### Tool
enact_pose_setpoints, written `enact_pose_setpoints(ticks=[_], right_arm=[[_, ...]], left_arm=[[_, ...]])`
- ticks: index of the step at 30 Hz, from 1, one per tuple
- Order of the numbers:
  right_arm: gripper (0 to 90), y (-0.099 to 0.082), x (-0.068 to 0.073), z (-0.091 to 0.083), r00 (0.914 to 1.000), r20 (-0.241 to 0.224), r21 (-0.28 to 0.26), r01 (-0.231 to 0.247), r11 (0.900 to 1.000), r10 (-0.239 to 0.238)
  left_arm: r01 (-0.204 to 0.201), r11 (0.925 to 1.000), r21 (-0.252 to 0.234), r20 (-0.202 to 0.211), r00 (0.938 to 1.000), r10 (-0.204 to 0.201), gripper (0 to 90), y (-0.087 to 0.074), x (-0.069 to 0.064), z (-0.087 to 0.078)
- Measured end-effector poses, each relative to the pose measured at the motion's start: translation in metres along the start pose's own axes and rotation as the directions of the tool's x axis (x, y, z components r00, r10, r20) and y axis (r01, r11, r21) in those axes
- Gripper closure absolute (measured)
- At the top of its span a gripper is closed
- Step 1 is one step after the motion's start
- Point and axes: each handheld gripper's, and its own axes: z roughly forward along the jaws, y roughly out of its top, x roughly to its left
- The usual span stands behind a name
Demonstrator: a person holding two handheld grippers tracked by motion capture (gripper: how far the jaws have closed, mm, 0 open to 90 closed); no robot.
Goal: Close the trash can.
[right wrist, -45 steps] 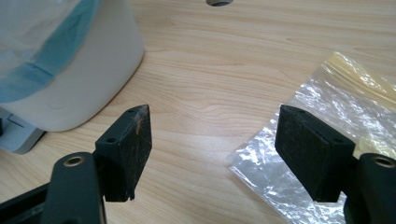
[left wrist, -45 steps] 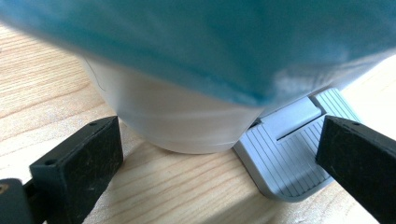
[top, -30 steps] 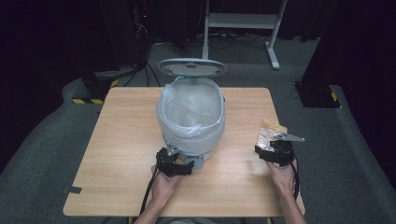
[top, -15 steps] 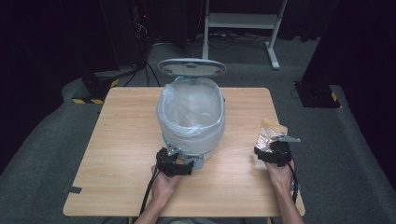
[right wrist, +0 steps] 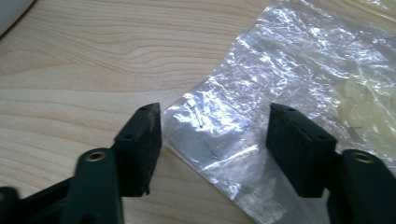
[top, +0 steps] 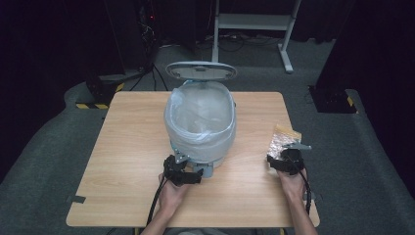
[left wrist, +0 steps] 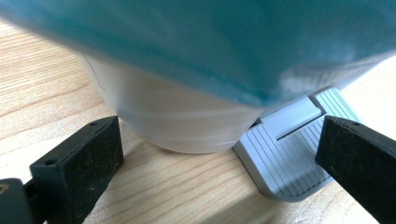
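Two claws sit low on the tabletop. Since the earlier frame the right claw has been narrowing its jaws, which straddle the near corner of the bag without pinching it; the bag lies flat by the right edge. The left claw kept its place, gaping wide at the bin base and ribbed grey pedal, gripping nothing. The bag is crinkly clear film; the bin is smooth, rounded, liner-draped.
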Motion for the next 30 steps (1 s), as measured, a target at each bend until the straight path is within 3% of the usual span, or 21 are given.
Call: enact_pose_setpoints(ticks=[2, 4, 5, 10, 12, 13, 15, 17, 21, 25, 30], right_arm=[[51.4, -0.001, 0.0, -0.001, 0.9994, 0.032, -0.005, 0.016, 0.9999, -0.016], [54.2, -0.002, 0.0, -0.001, 0.9991, 0.037, -0.007, 0.02, 0.9998, -0.02], [59.8, -0.002, -0.001, -0.002, 0.9989, 0.043, -0.007, 0.021, 0.9998, -0.021], [65.9, -0.003, 0.0, -0.003, 0.9985, 0.042, -0.006, 0.036, 0.9993, -0.036], [63.9, -0.003, 0.0, -0.003, 0.999, 0.033, -0.007, 0.032, 0.9995, -0.032], [52.9, -0.003, 0.0, -0.003, 0.9996, 0.004, -0.012, 0.029, 0.9995, -0.029], [47.9, -0.003, 0.001, -0.002, 0.9994, -0.001, -0.013, 0.035, 0.9993, -0.035], [38.2, -0.002, 0.007, 0.0, 0.9988, 0.002, -0.008, 0.048, 0.9988, -0.048], [32.7, -0.001, 0.012, 0.003, 0.9976, 0.026, 0.001, 0.064, 0.998, -0.064], [32.2, 0.001, 0.015, 0.005, 0.9972, 0.043, 0.013, 0.06, 0.9981, -0.061], [47.5, 0.004, 0.012, 0.005, 0.9964, 0.077, 0.014, 0.034, 0.9993, -0.035]], left_arm=[[0.0, 1.0, 0.0, 0.0, 1.0, 0.0, 0.9, 0.0, 0.0, 0.0], [-0.001, 1.0, 0.0, 0.0, 1.0, 0.001, 0.9, 0.0, 0.0, 0.0], [0.0, 1.0, 0.0, 0.0, 1.0, 0.0, 0.9, 0.0, 0.0, 0.0], [-0.001, 1.0, 0.0, -0.001, 1.0, 0.001, 0.9, 0.0, 0.0, 0.0], [-0.001, 1.0, 0.0, 0.0, 1.0, 0.001, 0.9, 0.0, 0.0, 0.0], [0.0, 1.0, 0.0, 0.0, 1.0, 0.0, 0.9, 0.0, 0.0, 0.0], [0.0, 1.0, 0.0, 0.0, 1.0, 0.0, 0.9, 0.0, 0.0, 0.0], [0.001, 1.0, 0.0, 0.0, 1.0, -0.001, 0.9, 0.0, 0.0, 0.0], [0.001, 1.0, 0.0, 0.001, 1.0, -0.001, 0.8, 0.0, 0.0, 0.0], [0.001, 1.0, 0.0, 0.001, 1.0, -0.001, 0.9, 0.0, 0.0, 0.0], [0.001, 1.0, 0.0, 0.001, 1.0, -0.001, 0.9, 0.0, 0.0, 0.0]])
